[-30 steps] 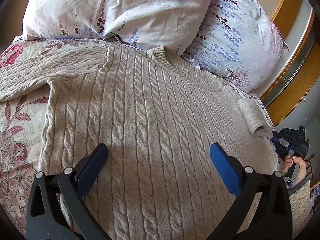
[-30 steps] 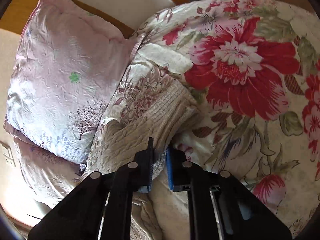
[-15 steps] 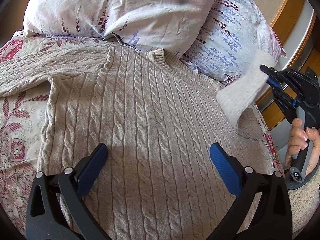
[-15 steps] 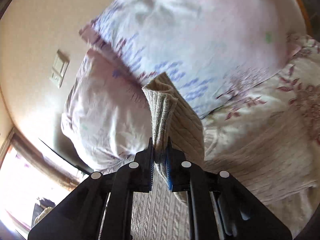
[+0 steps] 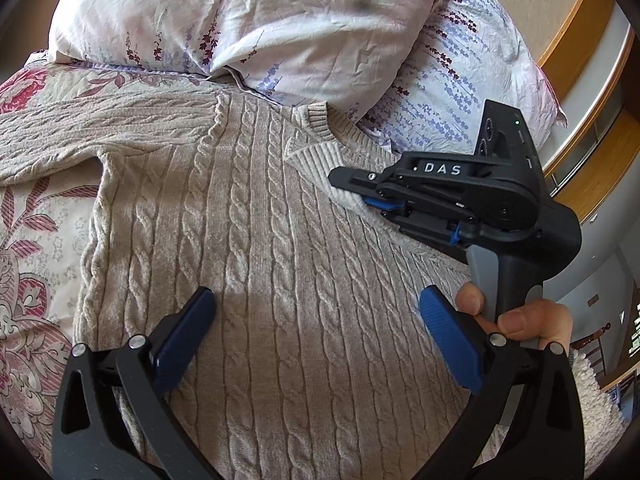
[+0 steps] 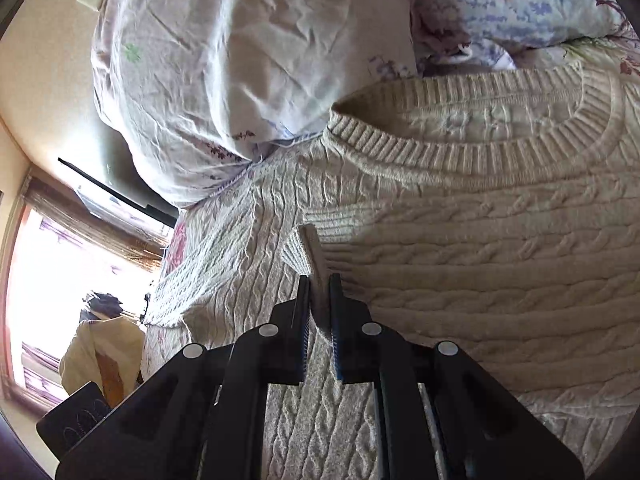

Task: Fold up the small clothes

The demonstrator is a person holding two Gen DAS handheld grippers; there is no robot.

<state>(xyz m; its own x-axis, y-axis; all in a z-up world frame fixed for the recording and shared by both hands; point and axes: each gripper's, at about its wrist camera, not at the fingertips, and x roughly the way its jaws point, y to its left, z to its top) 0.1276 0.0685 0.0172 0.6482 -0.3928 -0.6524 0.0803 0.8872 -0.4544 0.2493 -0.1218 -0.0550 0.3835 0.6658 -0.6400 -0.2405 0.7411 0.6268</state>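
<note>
A beige cable-knit sweater [image 5: 248,248] lies flat on the bed, collar [image 5: 316,120] towards the pillows. My right gripper [image 6: 319,292] is shut on the sweater's ribbed sleeve cuff [image 6: 304,248] and holds it over the chest, just below the collar [image 6: 480,152]. It shows in the left wrist view [image 5: 372,200] with the cuff [image 5: 320,156] folded across the body. My left gripper [image 5: 316,320] is open and empty above the lower part of the sweater. The other sleeve [image 5: 80,136] stretches out to the left.
Two floral pillows [image 5: 248,20] lie behind the collar. A flowered bedspread [image 5: 36,216] shows left of the sweater. A wooden headboard [image 5: 580,40] curves at the right. A bright window [image 6: 48,264] and a chair with cloth [image 6: 100,348] are beyond the bed.
My right gripper has lifted the right sleeve cuff from the bed's right edge and carried it left across the sweater's chest. My left gripper has stayed open in place.
</note>
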